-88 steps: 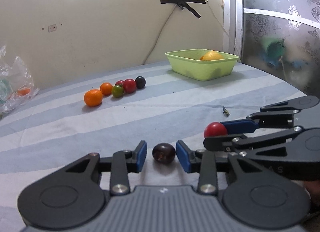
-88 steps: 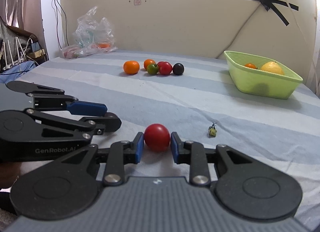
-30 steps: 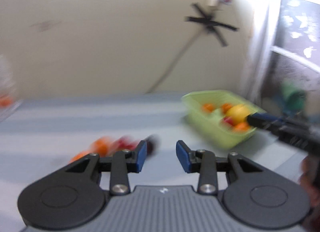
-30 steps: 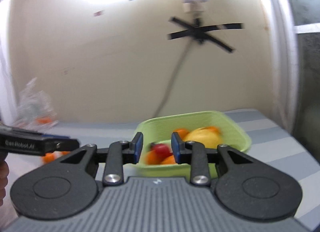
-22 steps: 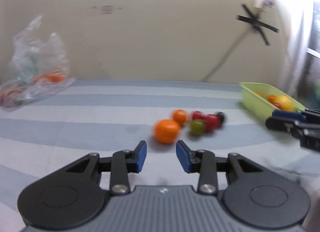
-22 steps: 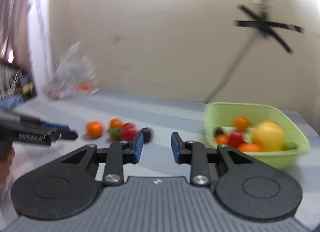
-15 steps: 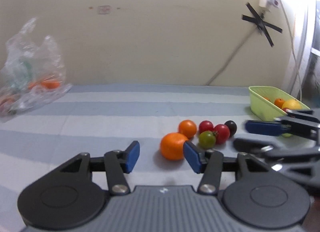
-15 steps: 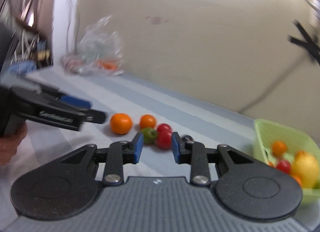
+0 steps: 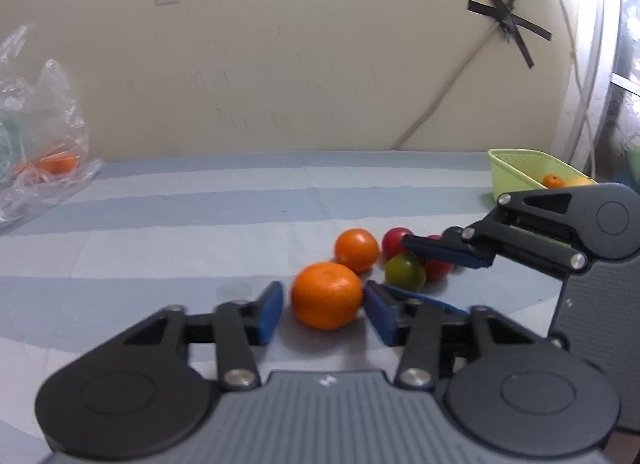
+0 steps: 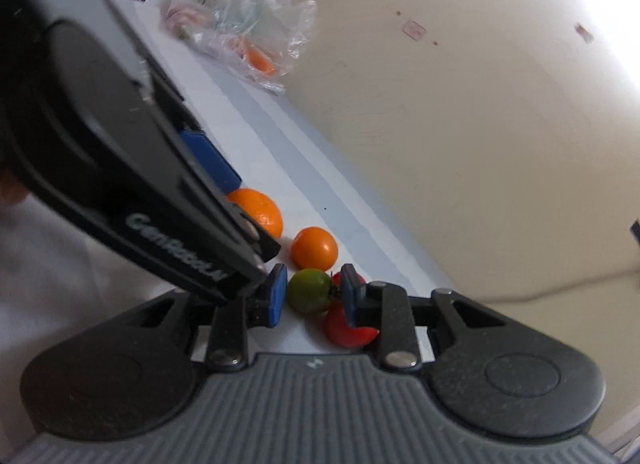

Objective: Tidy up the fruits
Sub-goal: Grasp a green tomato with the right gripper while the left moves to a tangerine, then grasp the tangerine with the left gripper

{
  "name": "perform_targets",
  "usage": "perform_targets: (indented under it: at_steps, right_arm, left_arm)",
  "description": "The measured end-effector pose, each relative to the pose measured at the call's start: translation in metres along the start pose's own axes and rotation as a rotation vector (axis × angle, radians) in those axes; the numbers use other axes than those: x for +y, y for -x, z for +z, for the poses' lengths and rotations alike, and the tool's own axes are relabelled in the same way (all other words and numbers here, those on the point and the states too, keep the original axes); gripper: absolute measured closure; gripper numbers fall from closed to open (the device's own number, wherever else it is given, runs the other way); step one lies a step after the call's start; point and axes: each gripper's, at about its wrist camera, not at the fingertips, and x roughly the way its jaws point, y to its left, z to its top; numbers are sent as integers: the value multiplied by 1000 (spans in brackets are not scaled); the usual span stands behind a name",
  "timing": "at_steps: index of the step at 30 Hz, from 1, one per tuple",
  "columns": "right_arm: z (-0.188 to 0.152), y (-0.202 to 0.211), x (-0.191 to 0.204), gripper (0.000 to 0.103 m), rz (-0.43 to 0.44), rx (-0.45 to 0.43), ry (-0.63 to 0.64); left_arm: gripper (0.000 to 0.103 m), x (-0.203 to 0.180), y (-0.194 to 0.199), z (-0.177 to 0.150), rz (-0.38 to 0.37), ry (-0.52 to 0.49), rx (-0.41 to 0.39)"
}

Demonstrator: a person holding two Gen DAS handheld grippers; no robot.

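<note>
On the striped cloth lies a row of fruit. The big orange (image 9: 326, 294) sits between the pads of my left gripper (image 9: 324, 304). Its jaws are closing, and a thin gap still shows at the left pad. My right gripper (image 10: 312, 288) is rolled on its side, and its jaws are closing on the green tomato (image 10: 310, 291), with the pads against its sides. In the left wrist view its upper finger (image 9: 444, 250) lies over that tomato (image 9: 404, 274). A smaller orange (image 9: 356, 250) and red tomatoes (image 9: 396, 240) lie just behind.
A light green basket (image 9: 516, 175) holding fruit stands at the far right by the wall. A crumpled plastic bag (image 9: 40, 143) with orange things inside lies at the far left. A cable hangs down the wall. The two grippers are close together.
Both grippers swung from the basket back to the fruit row. The left jaws widened and came around the big orange. The right gripper rolled sideways and closed in on the green tomato.
</note>
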Motion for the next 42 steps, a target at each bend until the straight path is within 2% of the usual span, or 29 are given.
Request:
perform_targets:
  at_steps: [3,5,10,13,18,24,27,29,31,32,33,42]
  right_arm:
    - [-3,6,3,75,-34,-2,7]
    - [-4,17,1,75,-46,-12,-31]
    - [-16,78,-8,75,-1,-44,-226]
    - [-33,114,-7,75,41,-28,-343]
    - [-59,153,5,75,59,-1,-465]
    - [-72,160,14,72,94,36,-588]
    - [-71,159,18,72,90,43,-611]
    - [-73,164,18,71,93,38,-623]
    - [-74,168,18,64,87,31,-624]
    - [-74,168,17,55,88,27,-624]
    - [-75,170,18,53,90,21,-625]
    - [-80,172,17,53,103,19,-637]
  left_arm:
    - [64,-3,4,-2,8,-6,-5]
    - [64,-4,14,-6,-24,16,-10]
    - [64,-20,55,-30,-74,5,-40]
    - [64,-31,73,-49,-101,-2,-26]
    - [64,-48,95,-71,-125,14,-5]
    - [64,-68,110,-85,-134,-20,0]
    - [63,-77,114,-88,-100,-61,-5]
    - [57,-80,118,-88,-87,-72,-19]
    - [54,-80,123,-86,-83,-70,-35]
    - [53,-80,126,-85,-80,-72,-42]
    - [52,-80,126,-85,-78,-76,-45]
    - [52,-83,117,-87,-47,-87,-10]
